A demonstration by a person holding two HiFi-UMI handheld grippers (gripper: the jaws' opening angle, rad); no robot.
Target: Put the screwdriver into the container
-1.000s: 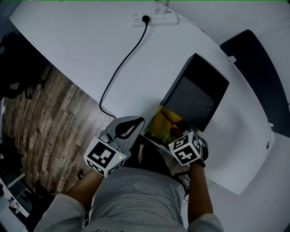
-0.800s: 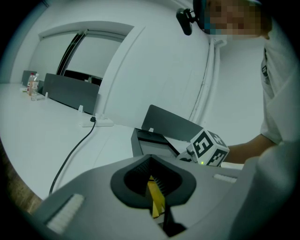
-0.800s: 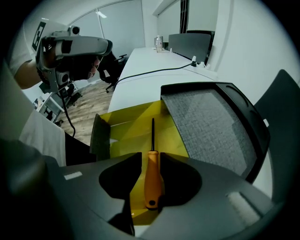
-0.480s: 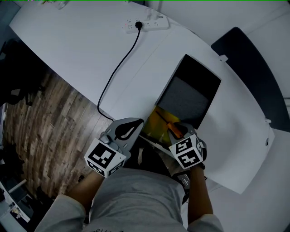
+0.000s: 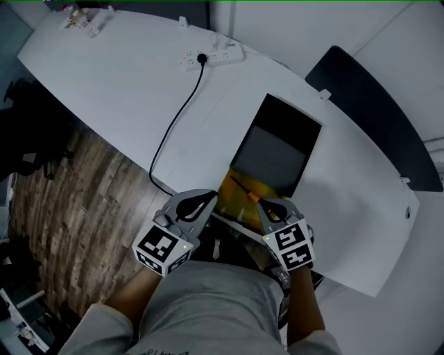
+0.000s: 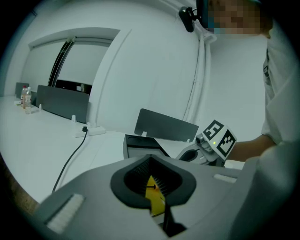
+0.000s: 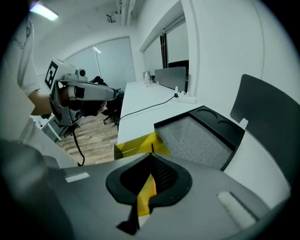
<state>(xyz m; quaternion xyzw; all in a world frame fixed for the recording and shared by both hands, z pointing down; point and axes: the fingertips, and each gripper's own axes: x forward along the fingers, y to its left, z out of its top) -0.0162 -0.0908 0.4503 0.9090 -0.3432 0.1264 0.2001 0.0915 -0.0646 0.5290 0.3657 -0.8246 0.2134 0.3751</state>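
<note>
Light dim, cool, even. In right gripper view a ceiling lamp (image 7: 44, 11) glares top-left. White surface (image 5: 104, 76) brightest, shadows soft. Strong fisheye, dark corners, foreground blurred.

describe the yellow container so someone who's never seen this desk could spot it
On the white curved table, find the black tray lined with grey foam. The container sits against its near end, by the table's edge. It is the only bright yellow thing there, with an orange-handled screwdriver across it.
</note>
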